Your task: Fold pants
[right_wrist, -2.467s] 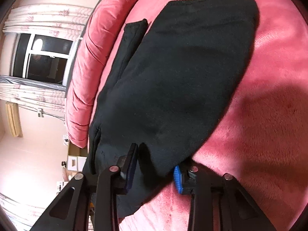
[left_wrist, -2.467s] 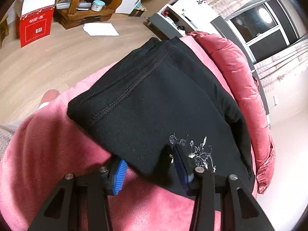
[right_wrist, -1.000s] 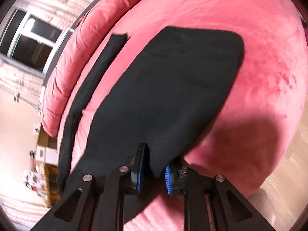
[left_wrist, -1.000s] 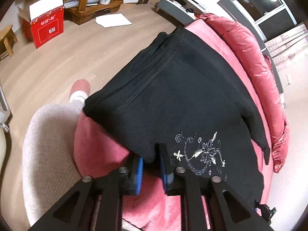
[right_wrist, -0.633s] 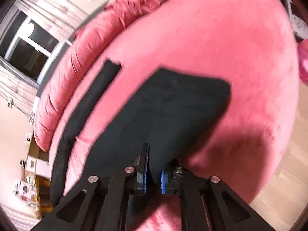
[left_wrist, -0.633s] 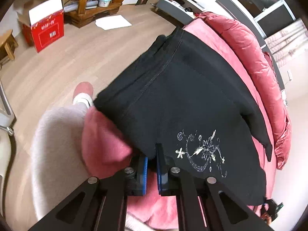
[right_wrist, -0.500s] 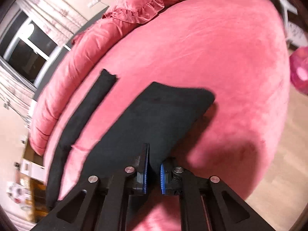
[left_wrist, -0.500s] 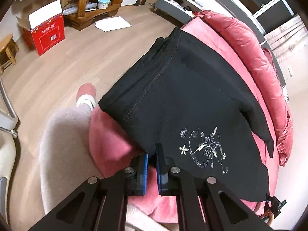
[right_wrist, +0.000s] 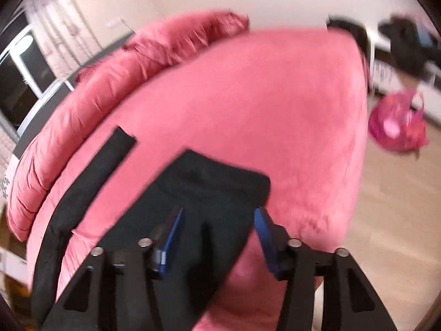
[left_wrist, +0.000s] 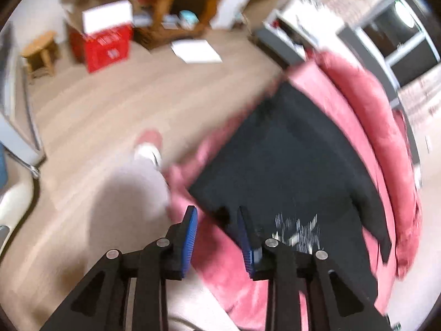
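Observation:
Black pants [left_wrist: 289,165] with a silver embroidered flower lie flat on the round pink bed [left_wrist: 366,115]. My left gripper [left_wrist: 217,218] is open, its blue pads just off the near corner of the pants. In the right wrist view the pants [right_wrist: 209,193] lie below my right gripper [right_wrist: 219,220], which is open and holds nothing; a narrow black strip [right_wrist: 96,171] runs along the left. Both views are blurred by motion.
The wooden floor [left_wrist: 124,104] holds a red box [left_wrist: 104,47], a white sheet [left_wrist: 197,51] and wooden furniture [left_wrist: 179,5]. A foot in a pink slipper [left_wrist: 147,143] stands by the bed. A pink bag [right_wrist: 397,121] sits on the floor right of the bed.
Both grippers have opened and let go of the pants, which now lie on the bed. Both have drawn back and up from the fabric edge.

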{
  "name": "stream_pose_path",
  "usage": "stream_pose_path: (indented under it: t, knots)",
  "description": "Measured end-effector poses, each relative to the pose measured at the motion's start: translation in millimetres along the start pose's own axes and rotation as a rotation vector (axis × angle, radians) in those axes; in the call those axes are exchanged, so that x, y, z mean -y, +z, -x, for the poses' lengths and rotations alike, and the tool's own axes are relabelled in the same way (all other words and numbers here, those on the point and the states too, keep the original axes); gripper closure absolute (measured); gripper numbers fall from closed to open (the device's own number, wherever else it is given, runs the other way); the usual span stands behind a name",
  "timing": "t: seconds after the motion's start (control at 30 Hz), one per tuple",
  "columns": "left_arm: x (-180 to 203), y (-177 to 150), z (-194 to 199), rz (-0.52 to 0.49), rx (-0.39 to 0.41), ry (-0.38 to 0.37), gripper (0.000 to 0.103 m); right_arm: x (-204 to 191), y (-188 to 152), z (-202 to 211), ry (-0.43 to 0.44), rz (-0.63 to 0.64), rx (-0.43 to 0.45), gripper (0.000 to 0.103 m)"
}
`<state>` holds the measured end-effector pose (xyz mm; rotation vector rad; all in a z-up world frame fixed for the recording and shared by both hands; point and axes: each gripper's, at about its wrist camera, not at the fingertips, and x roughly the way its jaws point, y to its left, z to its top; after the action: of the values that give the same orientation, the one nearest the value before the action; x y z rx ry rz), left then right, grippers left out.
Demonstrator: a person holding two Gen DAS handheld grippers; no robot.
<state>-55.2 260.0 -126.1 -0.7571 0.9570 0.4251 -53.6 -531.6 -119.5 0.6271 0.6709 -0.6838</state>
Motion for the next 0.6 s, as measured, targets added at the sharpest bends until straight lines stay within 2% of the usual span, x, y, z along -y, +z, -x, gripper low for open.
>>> stream_pose_path:
  t: [0.03, 0.1, 0.2, 0.37, 0.5, 0.6]
  knots:
    - [-2.1, 4.9, 6.4, 0.010, 0.036, 0.003, 0.067, -10.6, -0.4, 6.9, -0.002, 0.043, 0.022, 0.048]
    - [-1.6, 15.3, 13.7, 0.011, 0.089, -0.016, 0.052, -40.7, -5.8, 17.8, 0.020, 0.147, 0.062, 0.047]
    - [10.4, 30.3, 5.7, -0.001, 0.088, -0.050, 0.047, -88.9, -21.8, 25.2, 0.095, 0.302, 0.068, 0.040]
    - [44.6, 34.4, -17.0, -0.049, 0.027, -0.140, 0.046, -156.8, -65.9, 12.6, 0.284, 0.442, -0.075, 0.039]
    - [80.2, 29.1, -35.9, -0.157, -0.044, -0.189, 0.042, -207.1, -112.1, -3.7, 0.340, 0.569, -0.176, 0.039]
    - [102.6, 31.9, -48.0, -0.258, -0.068, -0.166, 0.042, -237.6, -139.6, -10.5, 0.385, 0.632, -0.218, 0.039]
